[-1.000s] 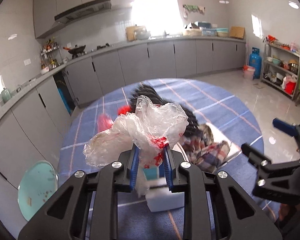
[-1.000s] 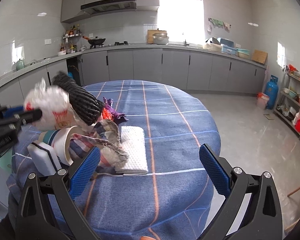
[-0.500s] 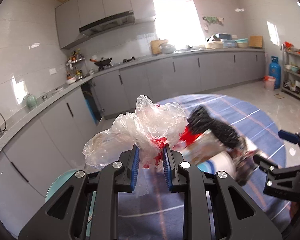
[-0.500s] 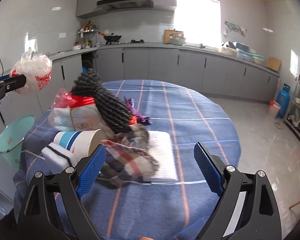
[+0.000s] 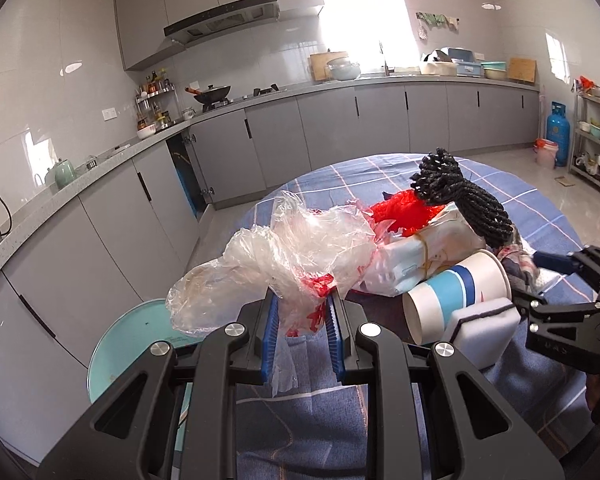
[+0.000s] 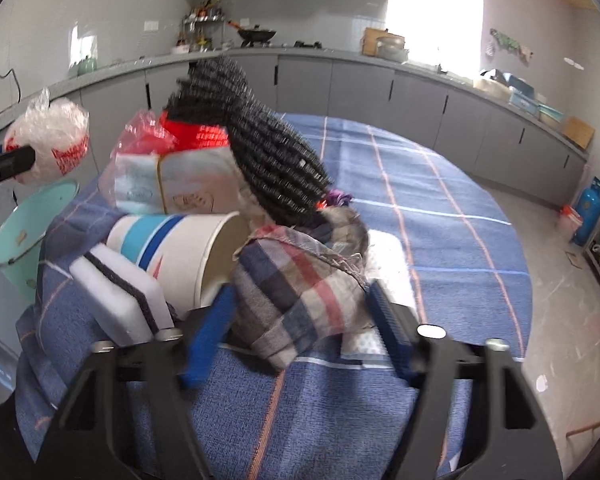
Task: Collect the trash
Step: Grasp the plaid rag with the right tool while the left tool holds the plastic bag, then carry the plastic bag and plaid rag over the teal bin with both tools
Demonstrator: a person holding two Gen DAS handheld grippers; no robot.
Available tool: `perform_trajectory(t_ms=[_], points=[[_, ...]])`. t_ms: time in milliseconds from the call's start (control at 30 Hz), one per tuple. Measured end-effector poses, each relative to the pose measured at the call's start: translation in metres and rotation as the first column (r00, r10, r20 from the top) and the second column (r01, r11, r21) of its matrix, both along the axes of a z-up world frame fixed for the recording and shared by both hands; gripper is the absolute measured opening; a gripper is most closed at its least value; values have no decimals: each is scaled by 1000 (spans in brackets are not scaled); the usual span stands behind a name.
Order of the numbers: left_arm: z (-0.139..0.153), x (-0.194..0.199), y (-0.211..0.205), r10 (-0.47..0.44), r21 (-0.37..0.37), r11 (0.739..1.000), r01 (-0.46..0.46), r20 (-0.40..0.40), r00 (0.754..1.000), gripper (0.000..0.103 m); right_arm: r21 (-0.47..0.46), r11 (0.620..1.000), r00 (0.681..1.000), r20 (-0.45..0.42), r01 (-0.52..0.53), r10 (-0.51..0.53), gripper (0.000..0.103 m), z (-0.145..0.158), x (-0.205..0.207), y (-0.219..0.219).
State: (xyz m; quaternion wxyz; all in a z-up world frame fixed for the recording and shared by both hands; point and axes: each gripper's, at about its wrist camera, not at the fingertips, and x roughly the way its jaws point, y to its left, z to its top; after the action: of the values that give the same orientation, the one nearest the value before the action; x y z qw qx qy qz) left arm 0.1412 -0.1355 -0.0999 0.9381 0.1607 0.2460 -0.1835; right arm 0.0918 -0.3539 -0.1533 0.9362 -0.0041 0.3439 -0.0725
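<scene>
While your left gripper (image 5: pixel 302 330) is held level above the near edge of the table (image 5: pixel 512 192), its blue pads (image 5: pixel 269 334) are clamped on a crumpled clear plastic bag (image 5: pixel 284 260) with red print. The bag bulges up and leftward from the pads, its long axis running roughly left to right across the left wrist view, with a thin tail hanging down between the pads. In the right wrist view the same bag (image 6: pixel 50 140) sits at the far left, raised off the table and just above the mint-green bin (image 6: pixel 28 228) that stands on the floor beside the table.

Your right gripper (image 6: pixel 300 332) is low over the blue checked tablecloth (image 6: pixel 440 208), pointing into the pile of clutter. Its jaws stand apart, one pad on either side of a plaid cloth (image 6: pixel 300 292); whether they touch the cloth cannot be told.

Behind the cloth, a paper cup (image 6: pixel 180 248) lies on its side, mouth toward the right gripper. A white sponge (image 6: pixel 120 296) lies just beside the cup, a black corded bundle (image 6: pixel 260 148) slants up to the left, and a tied paper packet (image 6: pixel 172 184) lies beneath it.
</scene>
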Motion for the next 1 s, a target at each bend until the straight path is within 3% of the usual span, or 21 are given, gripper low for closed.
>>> perform_trajectory(t_ms=[33,100,167,267,667,1000], points=[[0,0,0,0,0,1000,0,0,1000,22,0,1000,1000,-6,-11,11,33,-1,0,1],[1,0,2,1,-1,1000,-1,1,1000,22,-11,1000,1000,-1,-12,12,16,0,-2,2],[3,1,1,2,-1,1000,-2,6,1000,22,-3,1000,1000,22,-5,5,8,5,-5,0],[6,0,1,6,-3,1000,-6,16,1000,22,8,1000,997,77,12,-12,6,19,-14,-6],[19,-2,12,39,19,999,-40,64,997,22,-102,993,979,199,58,-36,5,71,-34,-6],[31,1,28,96,27,995,-99,97,991,22,-151,987,970,242,48,-10,5,104,-35,3]])
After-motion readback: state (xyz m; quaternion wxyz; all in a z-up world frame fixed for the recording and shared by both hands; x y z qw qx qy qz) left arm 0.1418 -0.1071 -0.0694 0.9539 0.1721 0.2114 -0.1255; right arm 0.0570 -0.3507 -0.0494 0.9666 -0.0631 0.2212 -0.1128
